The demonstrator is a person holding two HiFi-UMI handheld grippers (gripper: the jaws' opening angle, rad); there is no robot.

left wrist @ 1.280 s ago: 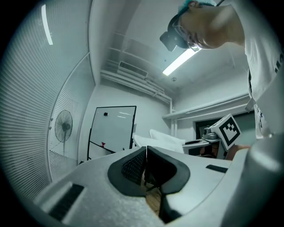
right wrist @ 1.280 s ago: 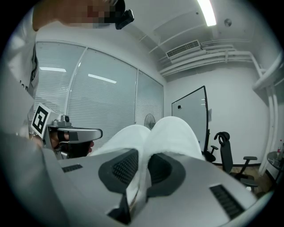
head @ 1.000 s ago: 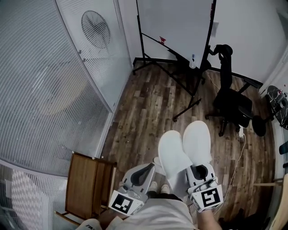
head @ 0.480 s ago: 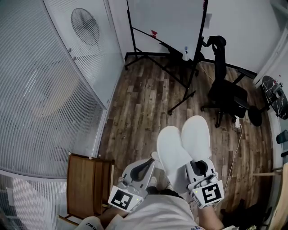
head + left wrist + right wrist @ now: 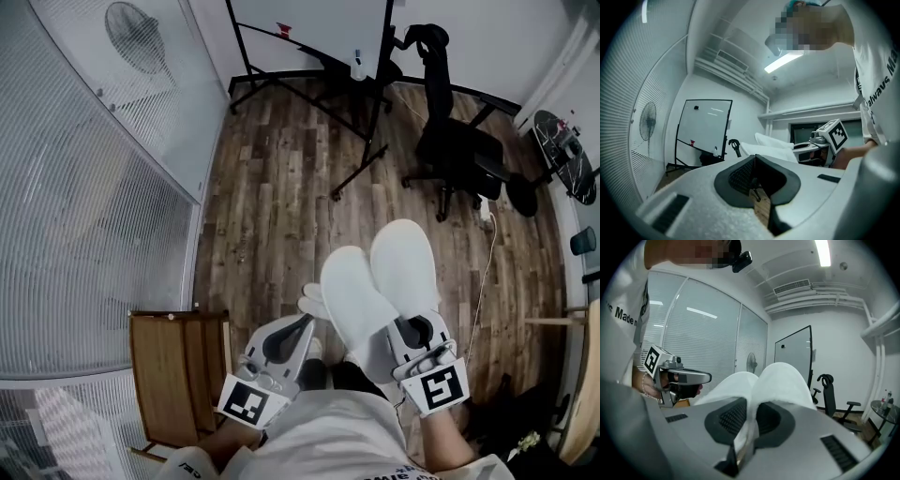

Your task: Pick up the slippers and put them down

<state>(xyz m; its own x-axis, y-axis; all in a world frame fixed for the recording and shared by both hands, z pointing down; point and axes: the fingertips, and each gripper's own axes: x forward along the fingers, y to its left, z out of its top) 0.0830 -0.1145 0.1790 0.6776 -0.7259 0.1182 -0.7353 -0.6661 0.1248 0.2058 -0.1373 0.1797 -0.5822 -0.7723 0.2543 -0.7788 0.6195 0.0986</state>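
- Head view: I'm watching the right tool [image 5: 413,331] carrying the pair of white slippers [image 5: 380,281] by their heel ends, over the wood floor [image 5: 281,187].
- Left gripper view: the left tool [image 5: 753,161] is sitting pressed together, gripping nothing (slippers showing just beyond it).
- Right gripper view: the right tool is pinching both slippers, having just been tightening.

Left grey two-jaw gripper [image 5: 306,322], marker cube at its rear: jaws pressed together with nothing between them, pointing forward. Right grey two-jaw gripper [image 5: 411,330]: jaws clamped on the rear ends of a pair of white fabric slippers [image 5: 380,286]. Both grippers sit side by side, close before the person's waist.
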